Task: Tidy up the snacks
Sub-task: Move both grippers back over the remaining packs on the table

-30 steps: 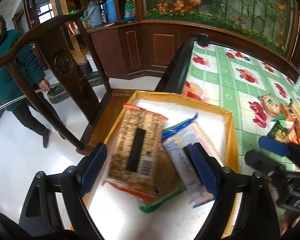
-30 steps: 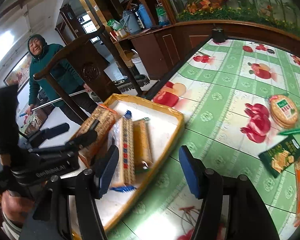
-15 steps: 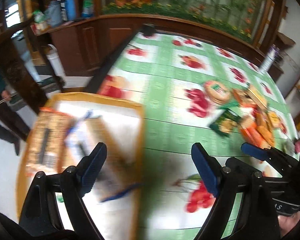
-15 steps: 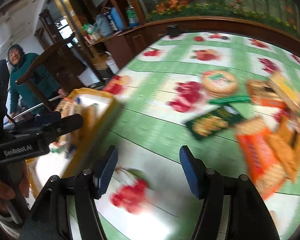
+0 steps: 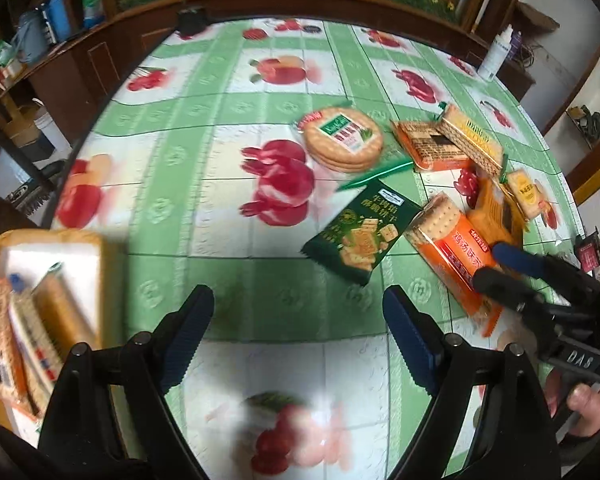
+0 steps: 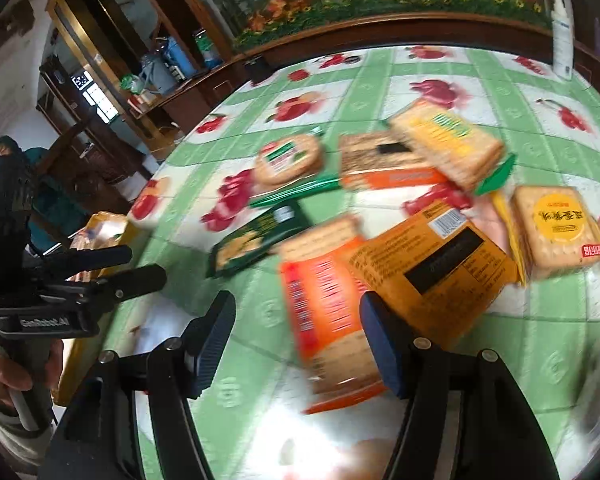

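Several snack packs lie on the green fruit-print tablecloth: a round cracker pack [image 5: 342, 138], a dark green pack [image 5: 360, 236] and an orange cracker pack [image 5: 452, 248]. My left gripper [image 5: 300, 332] hangs open over bare cloth, just short of the dark green pack. The yellow tray [image 5: 100, 240] with several packs in it sits at the left edge. In the right wrist view my right gripper [image 6: 298, 340] is open just above the orange cracker pack [image 6: 324, 300], pads clear of it. An orange box [image 6: 432, 264] lies beside it.
More packs lie to the right: a yellow-label cracker pack [image 6: 556, 232], a yellow-green pack [image 6: 448, 140] leaning on a brown-and-orange one [image 6: 380, 160]. A white bottle [image 5: 496, 52] stands at the far right edge. A wooden chair and a person stand beyond the table's left end.
Both grippers have swung right, away from the tray and over to the pile of snacks. The tray has slid to the left edge of both views. Neither gripper has taken hold of anything.
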A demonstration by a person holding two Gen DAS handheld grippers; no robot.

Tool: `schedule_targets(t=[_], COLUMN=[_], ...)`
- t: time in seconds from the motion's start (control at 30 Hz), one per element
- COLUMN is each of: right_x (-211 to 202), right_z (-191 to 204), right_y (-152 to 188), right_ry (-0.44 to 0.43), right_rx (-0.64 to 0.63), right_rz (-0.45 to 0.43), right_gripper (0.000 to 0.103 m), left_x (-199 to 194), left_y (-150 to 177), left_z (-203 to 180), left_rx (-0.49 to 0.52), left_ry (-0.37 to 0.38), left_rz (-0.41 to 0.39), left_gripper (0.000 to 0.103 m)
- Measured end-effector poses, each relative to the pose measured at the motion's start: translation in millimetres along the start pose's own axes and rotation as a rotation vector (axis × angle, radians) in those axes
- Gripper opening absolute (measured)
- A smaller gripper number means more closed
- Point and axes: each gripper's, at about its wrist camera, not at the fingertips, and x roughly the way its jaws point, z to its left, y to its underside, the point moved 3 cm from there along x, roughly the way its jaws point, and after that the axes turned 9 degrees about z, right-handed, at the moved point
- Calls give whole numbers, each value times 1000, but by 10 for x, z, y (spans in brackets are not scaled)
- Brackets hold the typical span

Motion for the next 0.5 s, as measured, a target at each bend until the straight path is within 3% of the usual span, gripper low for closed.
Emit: schedule_targets(t=[0.07, 0.2, 0.33, 0.5], right_x=[-7, -47, -27, -43], right_z=[-166, -202, -114, -160], right_y=[-38, -39, 3, 32], right_ry=[52, -19, 69, 55], right_rx=[30, 17, -60, -49], right_rz=[-10, -14, 1, -5], right_gripper=[65, 65, 67, 69], left_x=[70, 206, 348, 436], left_y=[-57, -168, -285, -348], left_z=[-34, -129, -188, -264], left_rx=[-8, 16, 39, 84], left_ry=[16, 30, 63, 117], left_rz=[13, 34, 63, 89], left_gripper=[87, 87, 87, 87])
